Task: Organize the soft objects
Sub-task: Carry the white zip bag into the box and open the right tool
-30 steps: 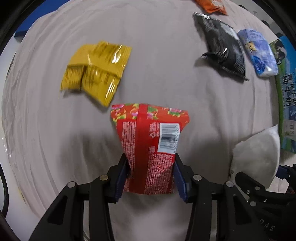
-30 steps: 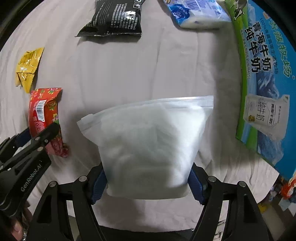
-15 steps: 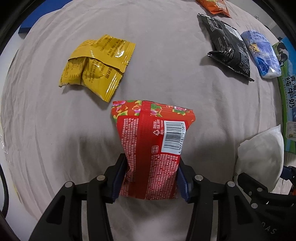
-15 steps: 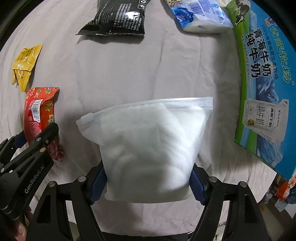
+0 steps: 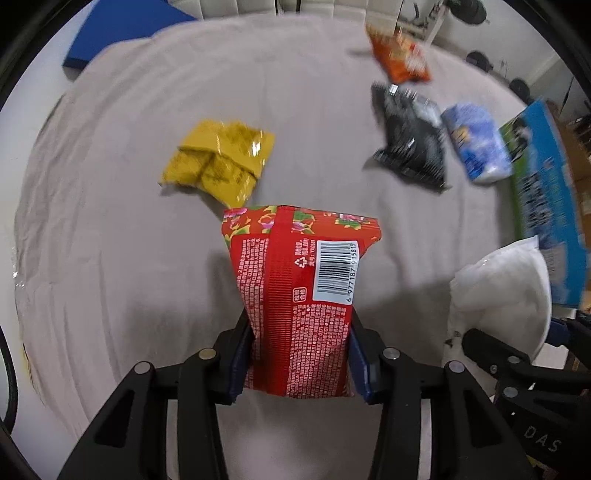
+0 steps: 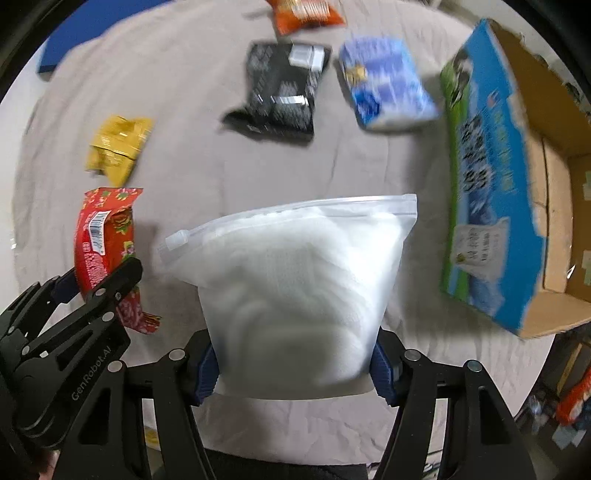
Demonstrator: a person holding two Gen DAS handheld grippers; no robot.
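My left gripper [image 5: 299, 354] is shut on a red snack packet [image 5: 299, 280] with a barcode, held above the grey sheet [image 5: 110, 277]. My right gripper [image 6: 295, 369] is shut on a white zip bag [image 6: 295, 280] of soft white stuff. The red packet [image 6: 103, 240] and the left gripper [image 6: 99, 291] show at the left of the right wrist view. The white bag [image 5: 506, 295] shows at the right of the left wrist view. An open blue and green cardboard box [image 6: 491, 177] stands at the right.
On the sheet lie a yellow packet [image 5: 221, 162], a black packet [image 5: 410, 136], a blue and white tissue pack [image 5: 476, 144] and an orange packet [image 5: 399, 55]. A blue board [image 5: 122, 26] lies at the far left edge.
Both grippers have risen and tilted up with their loads; more of the far sheet, the orange packet and the open box interior now show. Both grips are unchanged.
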